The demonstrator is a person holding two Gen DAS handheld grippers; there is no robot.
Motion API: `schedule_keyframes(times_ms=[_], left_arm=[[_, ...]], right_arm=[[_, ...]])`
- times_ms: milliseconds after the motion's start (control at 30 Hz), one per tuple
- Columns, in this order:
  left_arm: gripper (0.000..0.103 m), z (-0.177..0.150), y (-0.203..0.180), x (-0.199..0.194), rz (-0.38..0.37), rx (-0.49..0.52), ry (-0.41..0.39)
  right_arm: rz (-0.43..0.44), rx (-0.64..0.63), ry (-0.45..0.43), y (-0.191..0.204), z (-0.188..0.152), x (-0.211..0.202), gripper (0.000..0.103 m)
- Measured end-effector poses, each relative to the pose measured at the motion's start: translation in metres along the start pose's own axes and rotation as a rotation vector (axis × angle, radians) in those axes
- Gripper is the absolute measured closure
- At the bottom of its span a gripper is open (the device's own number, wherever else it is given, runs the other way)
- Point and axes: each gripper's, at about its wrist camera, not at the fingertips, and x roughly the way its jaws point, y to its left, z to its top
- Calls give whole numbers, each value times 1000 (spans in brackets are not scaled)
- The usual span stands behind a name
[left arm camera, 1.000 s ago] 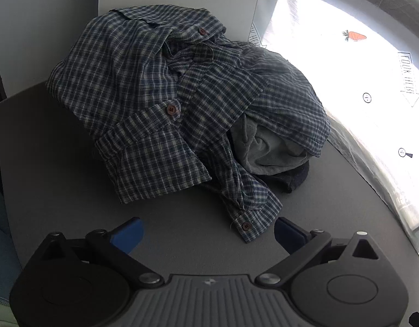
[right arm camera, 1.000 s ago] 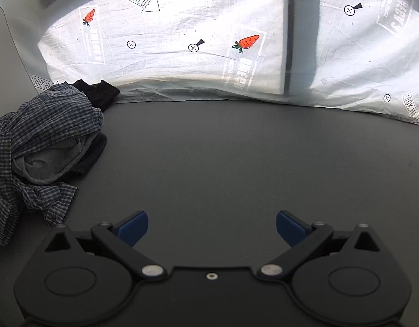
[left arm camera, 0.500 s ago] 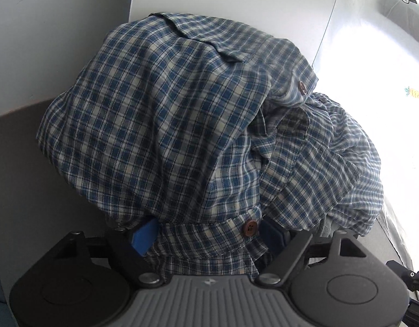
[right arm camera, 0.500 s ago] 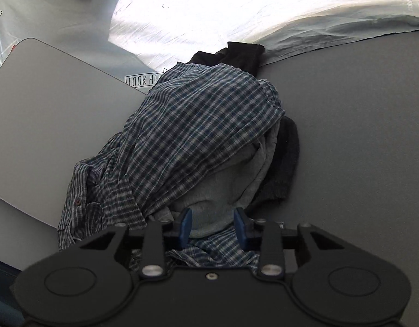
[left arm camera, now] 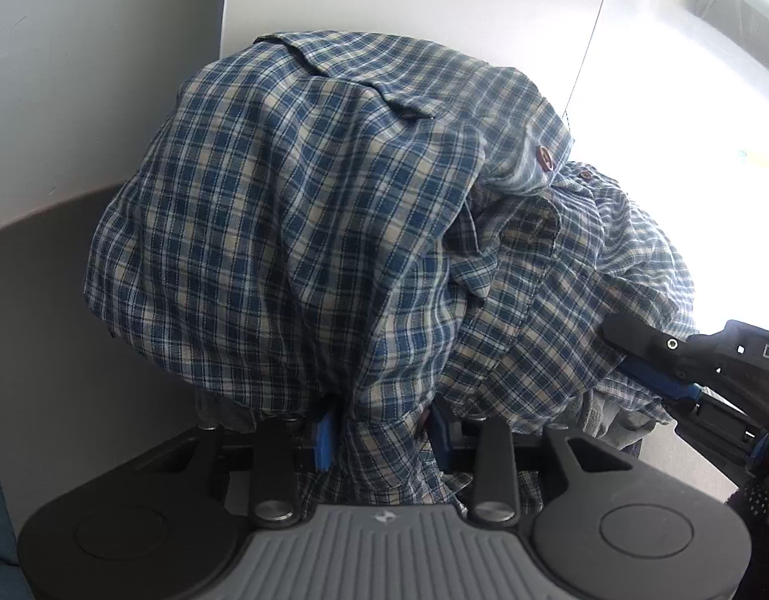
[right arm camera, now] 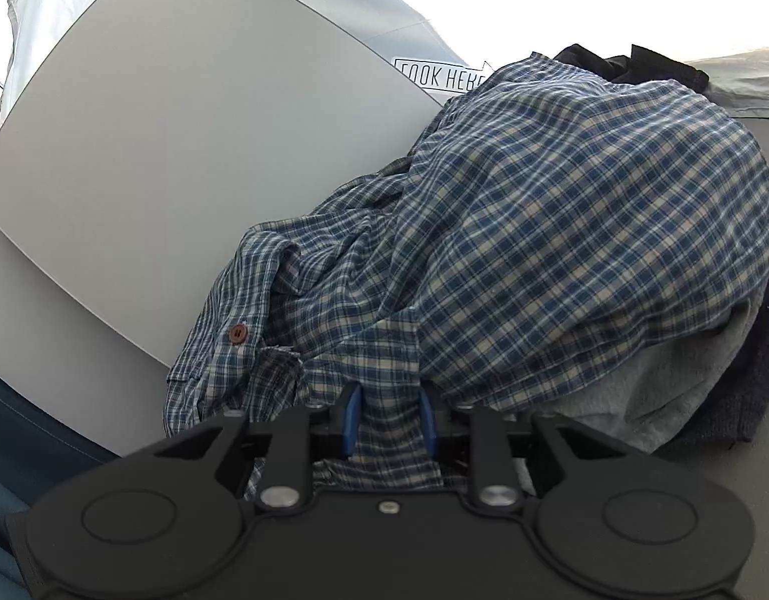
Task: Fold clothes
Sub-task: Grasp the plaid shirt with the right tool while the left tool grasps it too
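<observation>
A blue and cream plaid shirt [left arm camera: 304, 230] with brown buttons lies bunched on top of a clothes pile on the grey table. My left gripper [left arm camera: 384, 437] is shut on a fold of its near edge. My right gripper [right arm camera: 388, 425] is shut on another part of the plaid shirt [right arm camera: 559, 230]; it also shows at the right of the left wrist view [left arm camera: 684, 375]. A light grey garment [right arm camera: 659, 390] and a dark garment [right arm camera: 744, 380] lie under the shirt.
A white panel [right arm camera: 184, 175] stands right behind the pile. A white sheet with printed marks hangs beyond it [left arm camera: 709, 75]. Grey table surface [left arm camera: 84, 400] runs to the left of the pile. A black garment [right arm camera: 644, 65] lies at the far side.
Both grippers moved in to the pile from open table. The left jaws, open around the shirt edge half a second ago, have closed on it. The right jaws now pinch plaid cloth.
</observation>
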Motion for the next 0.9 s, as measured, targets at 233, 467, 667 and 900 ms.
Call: schedule_keyframes(times_ms=[233,467,667,900], left_arm=[[84,-5,-38,-63,-114,92,-90],[87,-26,-101,-146,-330,137,-186],[89,-87,-178,-205,-505,214,-177],[89,-207,-272,-293,-760,399,-126]], right_arm=[[28,-18,-168,12,-7,-79,100],[-33,21,-406,-11,-37,-231,100],[-110,46,-619,-35,-73,-373,100],[-192,90,-872,-62,-116,-546,100]])
